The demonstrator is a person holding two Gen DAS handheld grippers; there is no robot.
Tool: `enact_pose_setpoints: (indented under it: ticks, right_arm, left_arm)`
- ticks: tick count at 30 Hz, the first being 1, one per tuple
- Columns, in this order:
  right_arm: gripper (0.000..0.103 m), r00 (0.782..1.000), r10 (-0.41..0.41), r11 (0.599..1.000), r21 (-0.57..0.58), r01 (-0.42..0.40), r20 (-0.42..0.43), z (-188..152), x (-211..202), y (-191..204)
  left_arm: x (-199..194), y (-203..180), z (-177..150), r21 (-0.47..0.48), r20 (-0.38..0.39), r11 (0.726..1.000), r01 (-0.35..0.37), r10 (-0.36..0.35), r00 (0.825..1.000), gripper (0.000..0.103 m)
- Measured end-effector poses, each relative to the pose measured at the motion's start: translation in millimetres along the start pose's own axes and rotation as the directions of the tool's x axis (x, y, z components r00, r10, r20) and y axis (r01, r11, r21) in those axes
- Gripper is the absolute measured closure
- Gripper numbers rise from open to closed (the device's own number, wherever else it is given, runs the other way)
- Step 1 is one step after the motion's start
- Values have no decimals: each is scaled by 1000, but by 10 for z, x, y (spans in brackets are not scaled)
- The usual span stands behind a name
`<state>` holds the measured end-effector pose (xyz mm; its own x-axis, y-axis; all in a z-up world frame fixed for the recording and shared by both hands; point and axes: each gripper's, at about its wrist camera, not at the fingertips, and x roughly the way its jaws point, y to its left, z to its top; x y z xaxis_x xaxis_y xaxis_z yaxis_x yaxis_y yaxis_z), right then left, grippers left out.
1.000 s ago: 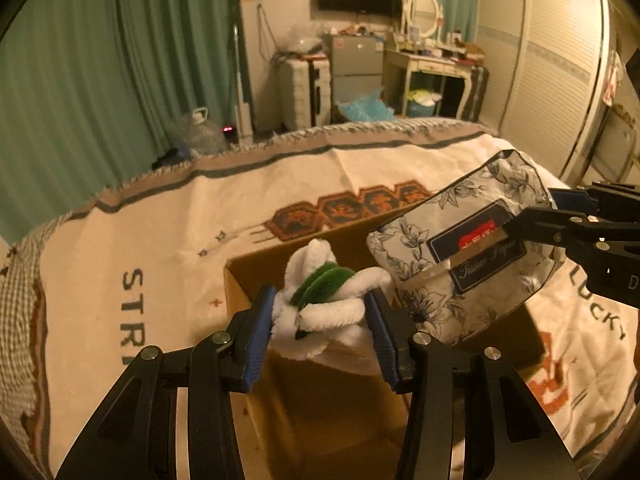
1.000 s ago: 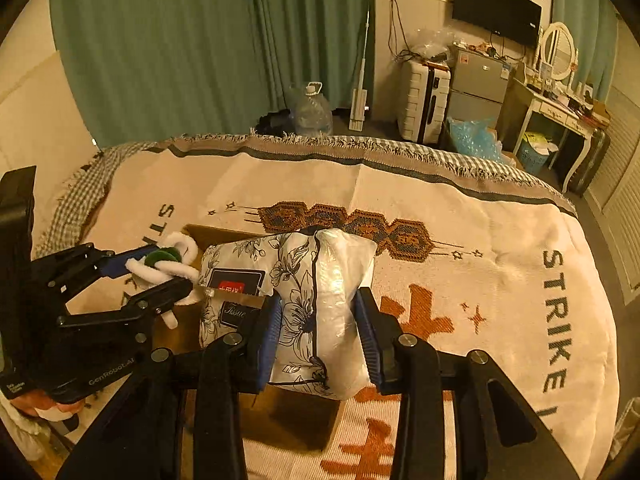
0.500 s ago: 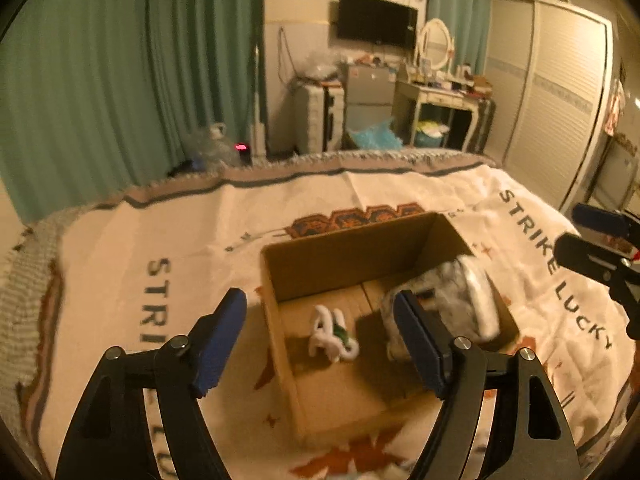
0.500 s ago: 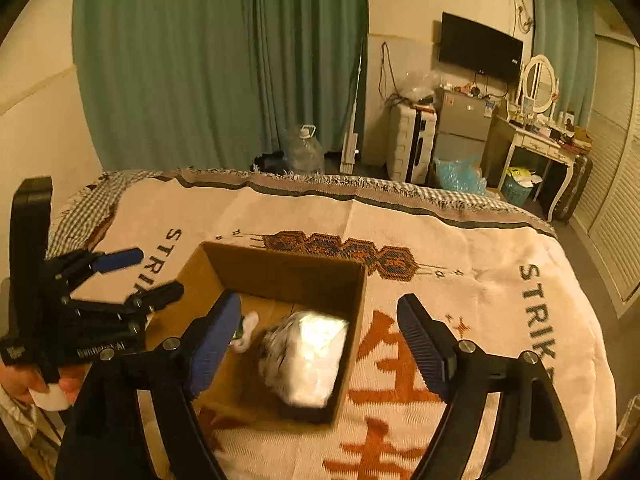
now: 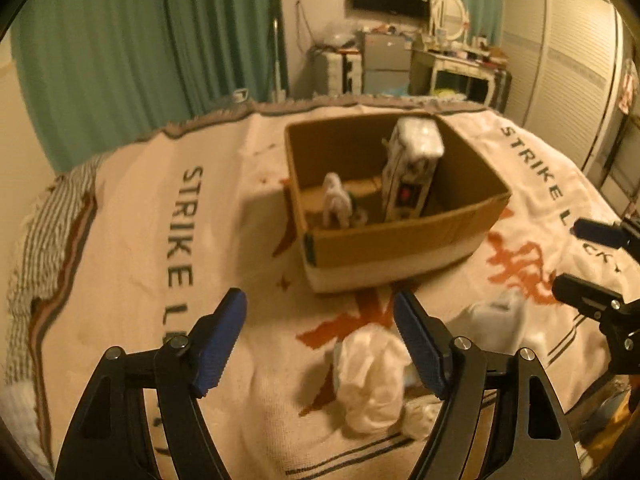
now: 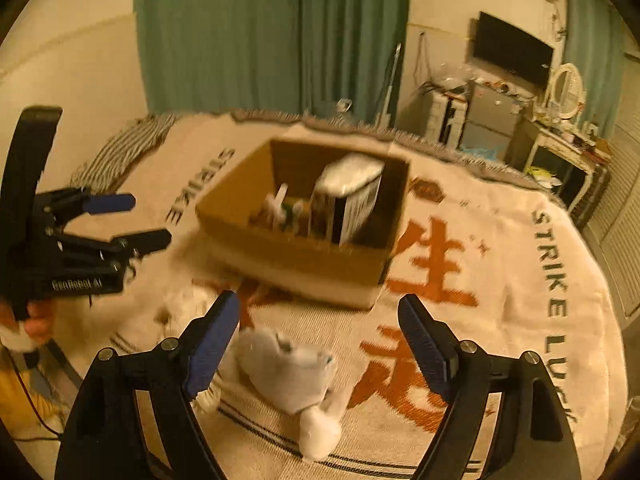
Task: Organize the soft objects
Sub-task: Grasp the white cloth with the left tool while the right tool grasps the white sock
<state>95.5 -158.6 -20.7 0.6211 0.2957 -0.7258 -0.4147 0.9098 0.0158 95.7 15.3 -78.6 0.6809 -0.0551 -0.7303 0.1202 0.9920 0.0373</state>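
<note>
A cardboard box [image 5: 400, 236] [image 6: 288, 256] stands on the bed blanket. In it a floral tissue pack [image 5: 412, 172] [image 6: 348, 200] stands upright beside a white and green fuzzy flower [image 5: 338, 202] [image 6: 280, 210]. My left gripper [image 5: 320, 344] is open and empty, low over a crumpled white cloth [image 5: 372, 380]. My right gripper [image 6: 320, 344] is open and empty above a pale grey sock [image 6: 296, 376] that lies near the bed's front edge. The sock also shows in the left wrist view [image 5: 496, 320].
The cream blanket [image 5: 160, 208] with "STRIKE LUCKY" lettering covers the bed. Another white soft item [image 6: 180, 308] lies left of the sock, blurred. Green curtains, a dresser and a wardrobe stand behind the bed.
Both grippers let go of the flower and tissue pack into the box, opened wide, and pulled back and down toward the soft items at the bed's front edge.
</note>
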Motion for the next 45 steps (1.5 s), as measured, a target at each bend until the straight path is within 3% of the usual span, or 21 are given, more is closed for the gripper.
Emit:
enact_pose_setpoints:
  ticks: [2,7,14,18,26,31,34,36,45]
  right_arm:
    - [21,999,27,999,21,-27,-26,-84,110,-47]
    - [21,992,71,997,7,-71,-106,-287,367,-112]
    - [22,975,126,992,4,-127,-186,-469,582,-99]
    - [31,963,171,985,10,-173,-206,-463,643,-26]
    - [35,969,122,992,-17,-129,-217,-357,776,25]
    - [35,965,88,994,-34,-100,-245,-339,914,34]
    - [35,962,86,995,-25,-95,-259,-330,967,15]
    - [36,960,87,995,-17,-95,-268,-333,1000,-3]
    - [57,966,105,993,-29,-115,-237,-288,885,-44]
  left_arm:
    - [58,0,-121,-4,-1,1000,-5,5,1000,26]
    - [334,-90,-343,29,-106,999,15,-12,994,26]
    - [333,-267,-446,78,-132,993,85,-74,988,26]
    - [300,-365,-470,137,-114,986,93,-77,990,26]
    - [420,-403,-533,157,-166,977,145,-119,979,27]
    - [594,-327,-562,120,-223,982,147,-117,968,29]
    - [653,-285,-581,105,-256,981,163,-132,958,46]
    - [664,-269,-576,101,-261,980,173,-142,955,47]
    - [596,-189,-510,114,-236,974,198,-167,957,75]
